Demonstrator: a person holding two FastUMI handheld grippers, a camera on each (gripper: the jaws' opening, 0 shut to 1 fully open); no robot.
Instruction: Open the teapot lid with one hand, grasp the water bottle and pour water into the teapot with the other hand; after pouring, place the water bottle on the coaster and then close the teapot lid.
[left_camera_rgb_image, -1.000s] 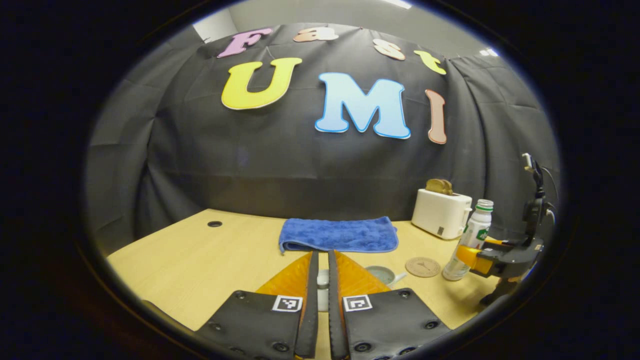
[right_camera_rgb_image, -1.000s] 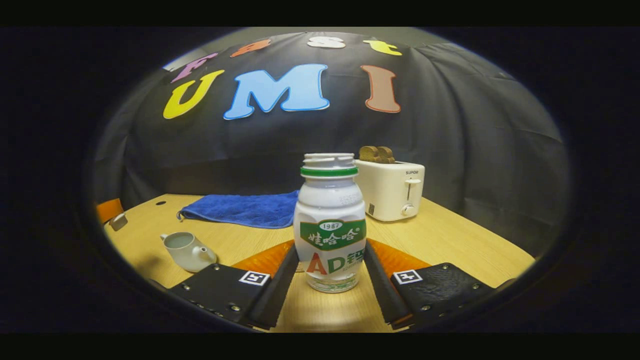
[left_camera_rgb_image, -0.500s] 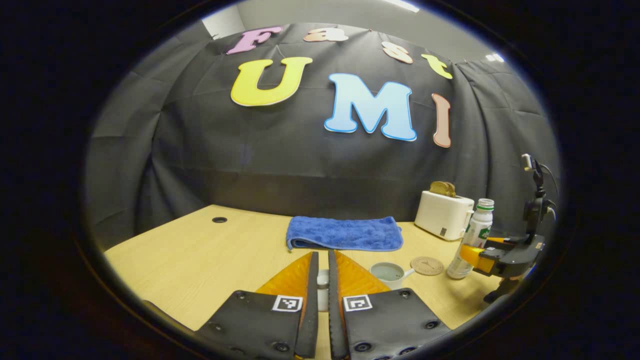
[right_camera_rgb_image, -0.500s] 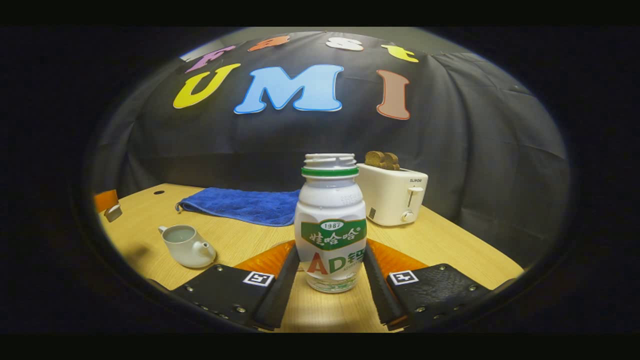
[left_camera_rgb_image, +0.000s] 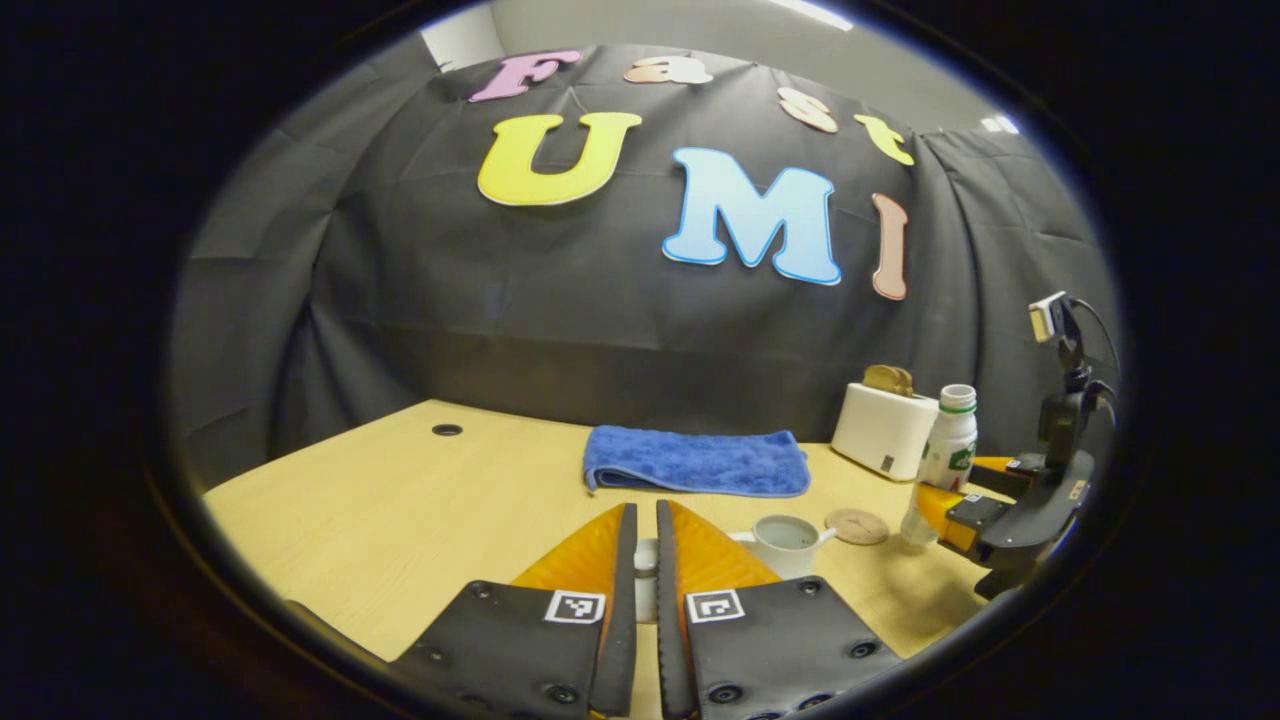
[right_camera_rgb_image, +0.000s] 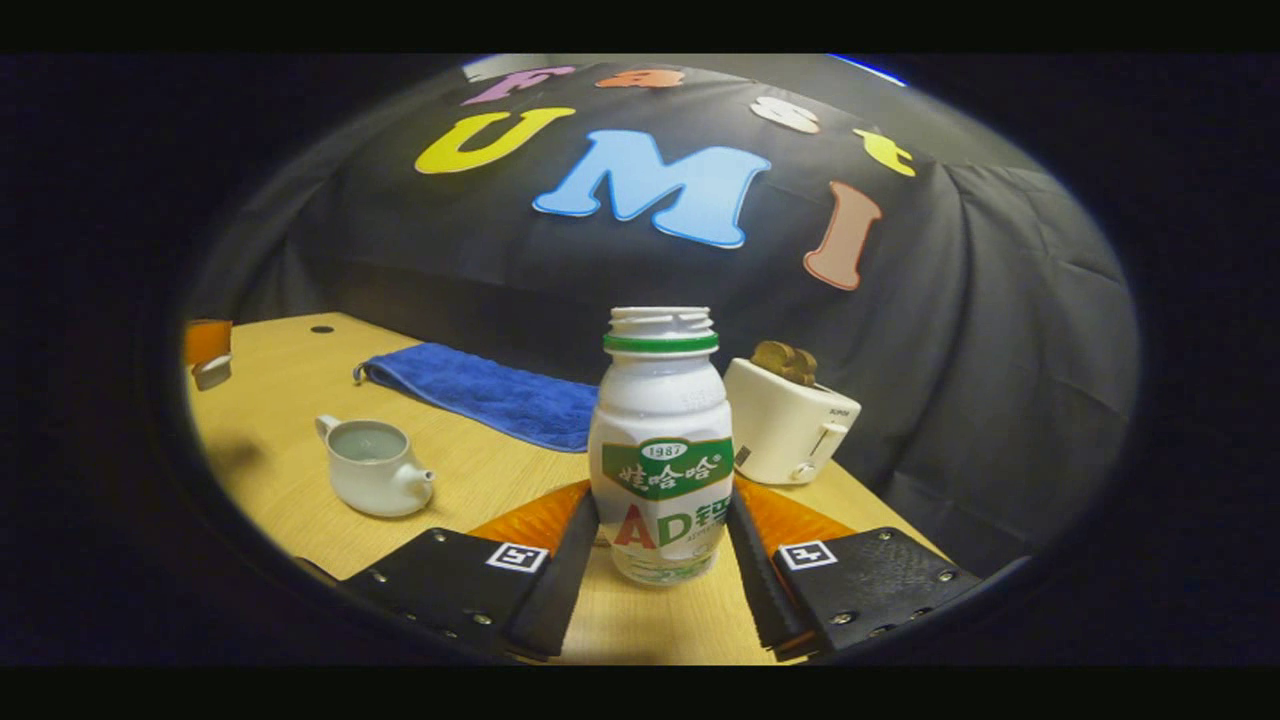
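My left gripper (left_camera_rgb_image: 645, 515) is shut on the small white teapot lid (left_camera_rgb_image: 646, 575), held above the table's near side. The white teapot (left_camera_rgb_image: 787, 540) stands open just right of those fingers, with liquid visible inside. A round brown coaster (left_camera_rgb_image: 857, 526) lies to its right. My right gripper (right_camera_rgb_image: 662, 497) is shut on the uncapped white water bottle (right_camera_rgb_image: 660, 450), which has a green label. The left gripper view shows this bottle (left_camera_rgb_image: 945, 455) leaning slightly in the right gripper (left_camera_rgb_image: 960, 510), right of the coaster. The right gripper view shows the teapot (right_camera_rgb_image: 372, 468) at left and the left gripper (right_camera_rgb_image: 207, 348) at the far left edge.
A folded blue towel (left_camera_rgb_image: 697, 462) lies at the back of the wooden table (left_camera_rgb_image: 400, 500). A white toaster (left_camera_rgb_image: 885, 430) with bread in it stands at the back right, close behind the bottle. A small round hole (left_camera_rgb_image: 447, 430) marks the table's far left.
The right gripper has rolled, tilting the bottle, and carried it nearer the teapot. The left gripper has drifted left with the lid, so the teapot shows fully.
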